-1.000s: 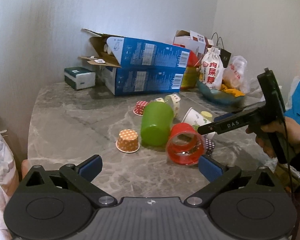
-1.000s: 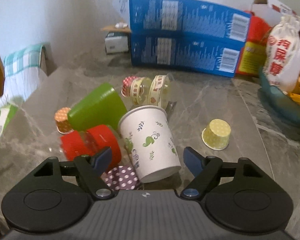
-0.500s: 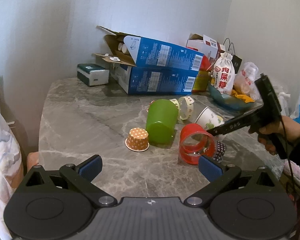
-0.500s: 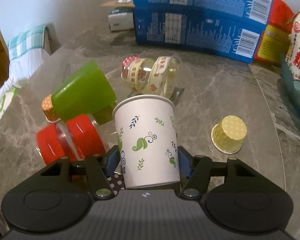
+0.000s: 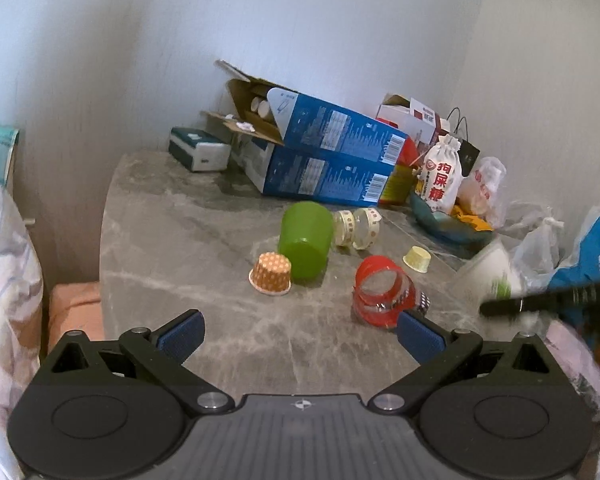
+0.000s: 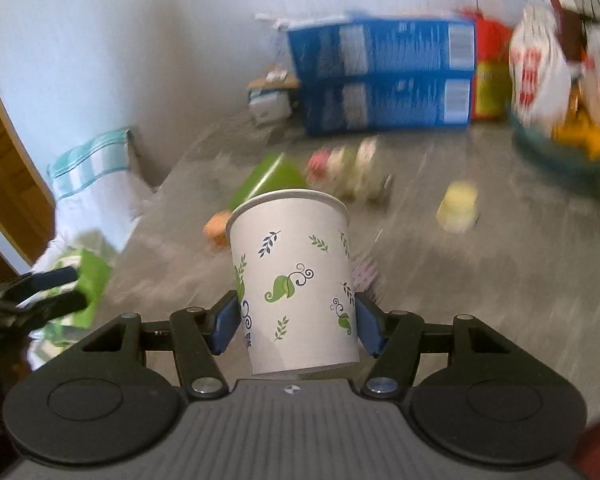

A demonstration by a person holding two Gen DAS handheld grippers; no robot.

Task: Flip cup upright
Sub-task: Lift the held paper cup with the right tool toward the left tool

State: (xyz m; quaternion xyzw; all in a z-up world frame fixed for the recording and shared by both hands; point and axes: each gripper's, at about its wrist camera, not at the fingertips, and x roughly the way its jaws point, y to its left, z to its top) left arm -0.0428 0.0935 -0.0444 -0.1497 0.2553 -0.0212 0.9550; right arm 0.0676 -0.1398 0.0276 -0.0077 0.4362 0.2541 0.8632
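Observation:
My right gripper (image 6: 296, 322) is shut on a white paper cup (image 6: 294, 280) with green leaf prints and holds it above the marble table (image 6: 480, 280), its open rim pointing away from the camera. In the left wrist view the same cup (image 5: 490, 276) is a blurred shape at the right, with the right gripper's dark finger (image 5: 540, 302) across it. My left gripper (image 5: 300, 334) is open and empty, low over the table's near edge. A red and clear cup (image 5: 382, 296) lies on its side just beyond its right finger.
A green cup (image 5: 305, 238) lies on its side mid-table, next to a patterned clear cup (image 5: 358, 228). Orange (image 5: 271, 279) and yellow (image 5: 417, 259) cupcake liners sit nearby. Blue boxes (image 5: 324, 160), a bowl with bags (image 5: 448, 224) and plastic bags (image 5: 540, 248) crowd the back and right.
My right gripper has lifted the paper cup off the table and drawn back to the right. My left gripper has pulled back and risen, staying open.

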